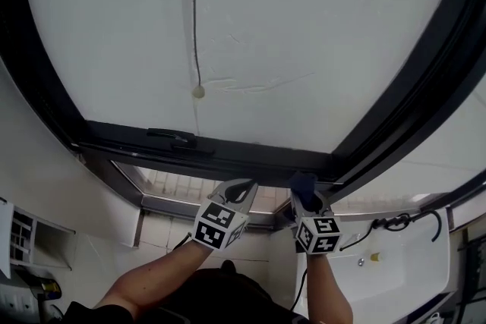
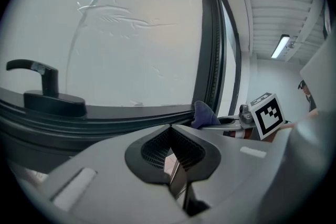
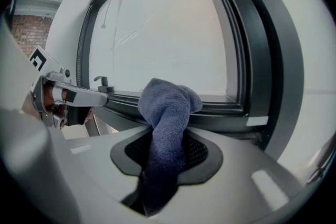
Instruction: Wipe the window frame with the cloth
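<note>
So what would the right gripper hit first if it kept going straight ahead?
Probably the window frame, at its bottom rail. The cloth in the right gripper looks nearly against it, though depth is unclear.

All views closely face the window frame (image 1: 228,155).

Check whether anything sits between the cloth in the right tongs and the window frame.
Nothing visible does. The cloth, clamped in the right tongs, sits right at the bottom rail of the frame near its right corner. The handle and the left tongs lie off to the left.
</note>
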The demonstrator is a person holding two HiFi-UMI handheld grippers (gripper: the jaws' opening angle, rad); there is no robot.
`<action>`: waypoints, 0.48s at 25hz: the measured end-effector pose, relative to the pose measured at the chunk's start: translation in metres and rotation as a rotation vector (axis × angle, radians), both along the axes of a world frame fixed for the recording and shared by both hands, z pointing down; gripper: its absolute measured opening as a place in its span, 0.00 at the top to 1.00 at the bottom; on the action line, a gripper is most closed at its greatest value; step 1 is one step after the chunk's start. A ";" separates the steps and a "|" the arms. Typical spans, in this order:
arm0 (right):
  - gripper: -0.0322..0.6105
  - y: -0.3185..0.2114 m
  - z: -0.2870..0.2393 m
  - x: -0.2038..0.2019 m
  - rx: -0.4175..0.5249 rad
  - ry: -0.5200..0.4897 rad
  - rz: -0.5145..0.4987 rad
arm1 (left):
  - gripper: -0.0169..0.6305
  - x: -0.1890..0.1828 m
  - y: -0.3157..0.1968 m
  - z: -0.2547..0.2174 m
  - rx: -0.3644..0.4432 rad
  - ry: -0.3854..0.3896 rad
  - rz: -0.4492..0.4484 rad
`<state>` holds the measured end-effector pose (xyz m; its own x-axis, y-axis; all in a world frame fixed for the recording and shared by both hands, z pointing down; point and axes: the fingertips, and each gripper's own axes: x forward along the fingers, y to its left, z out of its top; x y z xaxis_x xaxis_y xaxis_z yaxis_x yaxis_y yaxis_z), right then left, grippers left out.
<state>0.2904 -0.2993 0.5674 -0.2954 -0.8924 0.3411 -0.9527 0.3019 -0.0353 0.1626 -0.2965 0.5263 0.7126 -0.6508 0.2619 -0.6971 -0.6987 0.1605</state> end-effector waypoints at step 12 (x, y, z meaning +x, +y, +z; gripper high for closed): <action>0.76 -0.009 -0.002 -0.083 -0.051 -0.047 -0.088 | 0.98 -0.105 -0.002 0.005 -0.012 0.001 -0.141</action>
